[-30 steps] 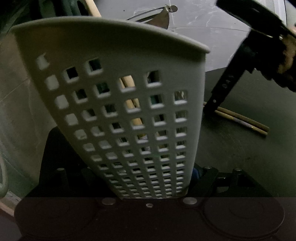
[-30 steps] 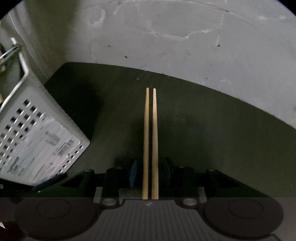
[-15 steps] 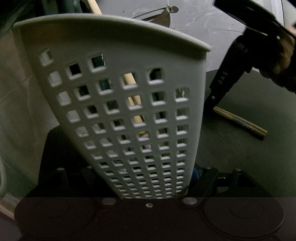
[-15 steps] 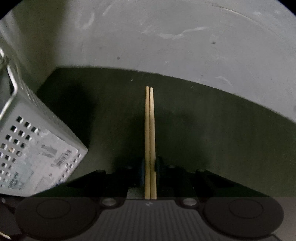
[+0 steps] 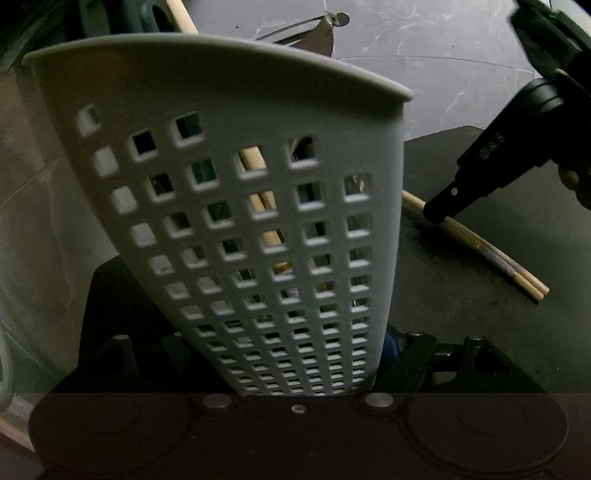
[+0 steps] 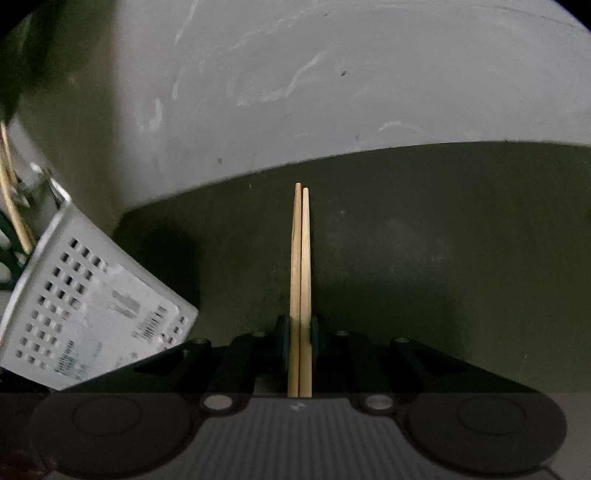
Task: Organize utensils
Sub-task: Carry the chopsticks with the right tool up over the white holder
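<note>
Right up close, the grey perforated caddy [image 5: 236, 206] fills most of the left wrist view, leaning back, with its lower end wedged between the fingers of the left gripper [image 5: 299, 373], which are clamped on its sides. Through its square holes a pale wooden handle [image 5: 258, 199] runs slantwise down inside, its top end poking out above the rim, and darker utensils sit beside it, though the holes show too little to name them. Above the rim a metal utensil [image 5: 317, 33] sticks out of the caddy, only its upper part in view. To the right of the caddy, on the dark mat [image 5: 461, 306] that covers the grey surface [image 5: 436, 62], lies the pair of wooden chopsticks [image 5: 491, 254]; the caddy's edge hides their near tips. The right gripper [image 5: 437, 214] reaches down to them from the upper right, and from its own camera the two sticks [image 6: 300, 280] stand pressed side by side between its fingers, which are closed on them near their thick ends. From that side the caddy [image 6: 88, 314] shows at the lower left, tilted, with a worn label and barcode on its base; the print is too blurred to read.
</note>
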Action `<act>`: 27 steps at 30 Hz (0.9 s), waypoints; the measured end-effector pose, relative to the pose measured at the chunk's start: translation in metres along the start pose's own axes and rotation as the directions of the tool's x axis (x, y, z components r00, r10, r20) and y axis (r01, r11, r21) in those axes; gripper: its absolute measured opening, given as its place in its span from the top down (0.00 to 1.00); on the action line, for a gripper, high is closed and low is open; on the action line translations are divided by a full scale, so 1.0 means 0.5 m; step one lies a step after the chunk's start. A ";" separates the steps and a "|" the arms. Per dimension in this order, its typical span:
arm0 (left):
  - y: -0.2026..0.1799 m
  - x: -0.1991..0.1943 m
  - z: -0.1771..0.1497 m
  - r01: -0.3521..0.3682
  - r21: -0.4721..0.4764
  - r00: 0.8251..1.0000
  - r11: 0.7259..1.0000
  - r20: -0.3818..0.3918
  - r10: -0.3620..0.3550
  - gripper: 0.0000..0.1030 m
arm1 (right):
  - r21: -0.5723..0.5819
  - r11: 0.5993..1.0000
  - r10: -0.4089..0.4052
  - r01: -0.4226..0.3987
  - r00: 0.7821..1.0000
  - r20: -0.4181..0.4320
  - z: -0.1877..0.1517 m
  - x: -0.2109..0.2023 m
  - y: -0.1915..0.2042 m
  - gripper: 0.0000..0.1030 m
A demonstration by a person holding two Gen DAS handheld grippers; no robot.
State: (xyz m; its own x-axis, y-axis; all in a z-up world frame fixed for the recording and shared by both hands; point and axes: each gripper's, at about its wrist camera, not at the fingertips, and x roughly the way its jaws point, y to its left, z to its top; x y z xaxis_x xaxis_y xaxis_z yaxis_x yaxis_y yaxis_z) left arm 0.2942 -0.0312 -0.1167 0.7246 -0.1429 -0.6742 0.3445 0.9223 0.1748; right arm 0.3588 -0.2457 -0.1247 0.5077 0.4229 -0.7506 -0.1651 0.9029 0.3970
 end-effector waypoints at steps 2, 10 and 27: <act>0.000 0.000 0.000 -0.001 -0.001 1.000 1.000 0.000 0.001 0.22 | 0.045 0.997 0.054 -0.057 0.997 0.064 -0.019 -0.013 -0.014 0.87; -0.008 -0.010 -0.010 -0.010 0.015 1.000 1.000 0.022 0.010 0.22 | 0.078 0.969 0.200 -0.236 0.927 0.317 -0.061 -0.078 -0.024 0.87; -0.013 -0.001 -0.012 -0.011 0.015 1.000 1.000 0.024 0.011 0.22 | -0.206 0.923 0.367 -0.324 0.586 0.723 0.001 -0.293 0.193 0.87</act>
State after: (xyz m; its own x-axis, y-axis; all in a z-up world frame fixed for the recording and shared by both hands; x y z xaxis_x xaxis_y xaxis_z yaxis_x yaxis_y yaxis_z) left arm 0.2880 -0.0349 -0.1218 0.7424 -0.1413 -0.6549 0.3451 0.9185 0.1930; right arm 0.2691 -0.2203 0.0238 0.8479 0.5228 0.0874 -0.4912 0.7129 0.5005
